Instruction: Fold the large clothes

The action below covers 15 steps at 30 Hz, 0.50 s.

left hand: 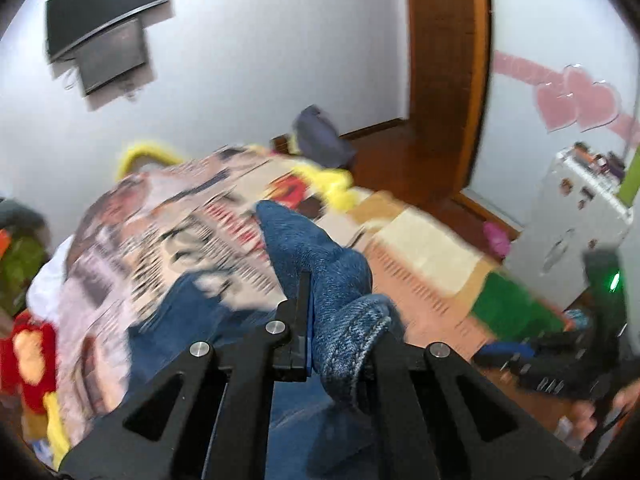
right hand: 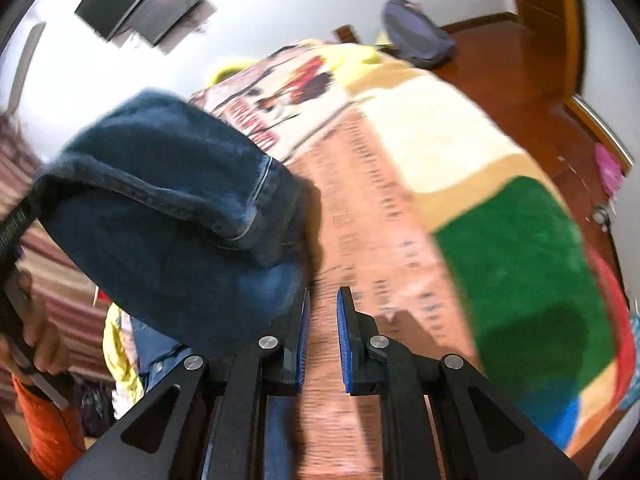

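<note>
Left gripper (left hand: 320, 320) is pinching jeans (right hand: 168, 216) above the bed (right hand: 440, 140).
Right gripper (right hand: 322, 336) is hanging open, empty beside them; the bunched denim may be slipping free.

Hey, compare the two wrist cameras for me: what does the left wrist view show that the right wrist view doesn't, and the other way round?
Only the left wrist view shows the left gripper shut on the blue jeans, pink heart decorations on the wall, a white cabinet, and the right gripper's body at the right edge.

Only the right wrist view shows the right gripper open, holding nothing, and the jeans' stitched hem hanging at left.

Both show the jeans, the patchwork blanket on the bed, the wall-mounted TV, the wooden door frame and a grey bag.
</note>
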Each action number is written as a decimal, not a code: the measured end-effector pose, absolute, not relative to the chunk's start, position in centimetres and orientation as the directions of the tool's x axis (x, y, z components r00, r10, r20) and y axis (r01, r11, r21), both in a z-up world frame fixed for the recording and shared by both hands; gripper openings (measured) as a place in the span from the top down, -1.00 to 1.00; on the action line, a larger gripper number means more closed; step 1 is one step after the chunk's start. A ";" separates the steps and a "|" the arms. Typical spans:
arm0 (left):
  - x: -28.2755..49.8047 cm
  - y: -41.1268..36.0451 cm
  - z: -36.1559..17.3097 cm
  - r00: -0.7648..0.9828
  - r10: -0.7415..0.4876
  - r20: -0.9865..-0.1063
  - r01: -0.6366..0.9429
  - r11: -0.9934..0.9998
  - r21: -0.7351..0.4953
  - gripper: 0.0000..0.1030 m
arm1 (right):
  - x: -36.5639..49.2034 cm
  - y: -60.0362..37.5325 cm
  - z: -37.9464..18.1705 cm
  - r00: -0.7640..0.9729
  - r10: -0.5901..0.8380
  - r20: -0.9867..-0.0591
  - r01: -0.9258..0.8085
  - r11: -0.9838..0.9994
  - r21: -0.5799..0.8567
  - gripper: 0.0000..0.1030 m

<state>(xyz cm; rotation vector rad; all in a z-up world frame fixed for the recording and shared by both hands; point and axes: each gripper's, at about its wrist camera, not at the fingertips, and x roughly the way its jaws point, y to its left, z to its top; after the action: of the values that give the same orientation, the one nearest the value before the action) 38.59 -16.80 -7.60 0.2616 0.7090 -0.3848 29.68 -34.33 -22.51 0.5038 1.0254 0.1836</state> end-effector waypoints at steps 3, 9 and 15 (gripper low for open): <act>37.8 -12.6 -10.1 0.662 -0.201 -0.722 0.375 0.923 0.087 0.92 | 30.4 -31.3 -22.6 0.484 0.402 -0.777 0.027 0.881 0.473 0.81; 37.3 -5.0 -17.0 0.510 -0.181 -0.841 0.266 0.963 -0.045 0.77 | 31.3 -26.4 -25.3 0.390 0.367 -0.845 -0.043 0.924 0.381 0.81; 35.1 -3.4 -22.2 0.463 -0.131 -0.877 0.246 0.969 -0.015 0.11 | 30.9 -25.0 -26.9 0.403 0.276 -0.873 -0.135 0.961 0.242 0.81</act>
<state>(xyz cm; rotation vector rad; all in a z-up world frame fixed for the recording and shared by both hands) 35.09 -3.37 -22.17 0.1190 1.0653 -0.2321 30.86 -24.98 -26.94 0.1404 1.1276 0.2602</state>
